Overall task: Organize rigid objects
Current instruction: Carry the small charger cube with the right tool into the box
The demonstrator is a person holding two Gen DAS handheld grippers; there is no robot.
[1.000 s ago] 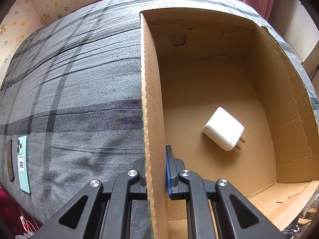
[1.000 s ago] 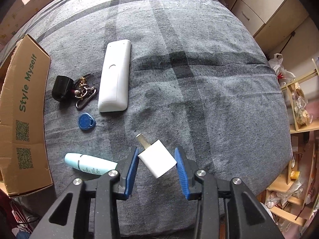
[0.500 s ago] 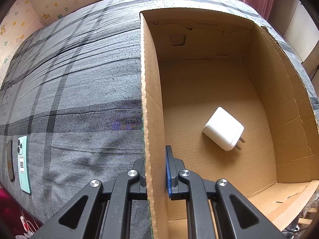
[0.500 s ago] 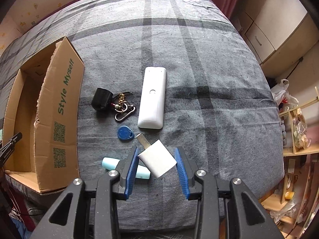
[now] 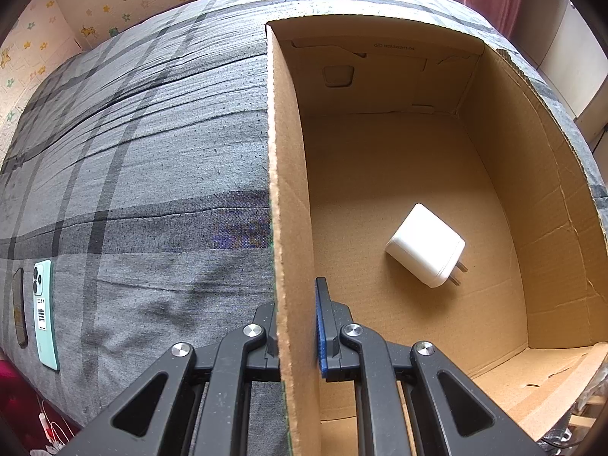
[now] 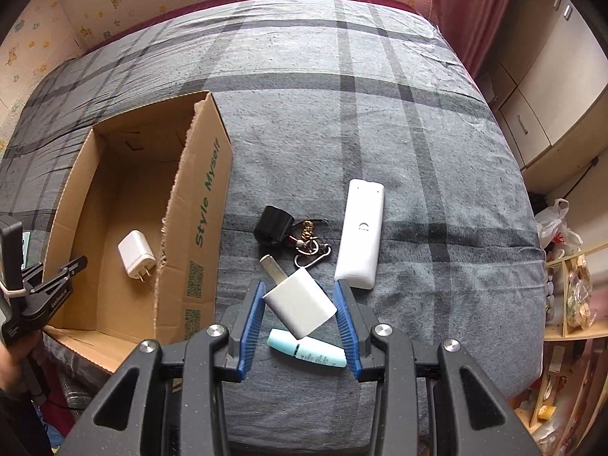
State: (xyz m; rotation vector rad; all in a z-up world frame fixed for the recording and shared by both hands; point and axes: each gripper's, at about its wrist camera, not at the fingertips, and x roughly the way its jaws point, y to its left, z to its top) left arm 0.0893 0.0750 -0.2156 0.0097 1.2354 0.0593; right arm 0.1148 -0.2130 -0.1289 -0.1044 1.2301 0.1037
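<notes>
A: How is the left gripper [image 5: 295, 326] set?
B: Pointing steeply down, its jaws clamped on the near end of the cardboard box's [image 5: 283, 190] left wall, one finger on each side.
A: And the right gripper [image 6: 300, 313]?
B: Also angled down, held up off the bed, its blue pads [image 6: 254, 319] pinching a white charger [image 6: 300, 306], prong pointing far-left.

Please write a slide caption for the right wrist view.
Right gripper holds white charger above bedspread, beside cardboard box.

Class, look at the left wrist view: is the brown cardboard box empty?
No, a white cube-shaped plug charger lies on the floor of the brown cardboard box.
</notes>
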